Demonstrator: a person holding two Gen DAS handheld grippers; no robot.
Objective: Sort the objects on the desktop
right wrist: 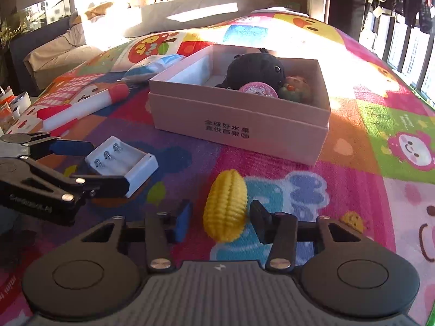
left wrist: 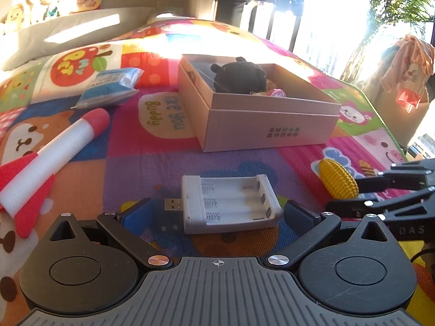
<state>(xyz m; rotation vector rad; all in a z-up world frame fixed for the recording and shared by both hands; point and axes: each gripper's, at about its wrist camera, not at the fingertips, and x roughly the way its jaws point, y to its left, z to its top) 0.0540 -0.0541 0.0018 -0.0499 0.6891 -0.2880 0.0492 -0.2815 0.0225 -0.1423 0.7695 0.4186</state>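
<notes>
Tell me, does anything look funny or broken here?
Nothing looks broken or spilled. The white battery charger has no batteries in it, and it lies between the left tongs. The yellow corn toy lies tipped on the mat.

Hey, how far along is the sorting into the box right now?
Done: the cardboard box already holds a black plush, a pink round item and a greenish toy. In hand: the open left gripper brackets the battery charger; the open right gripper brackets the yellow corn toy. Left: foam rocket and blue packet.
</notes>
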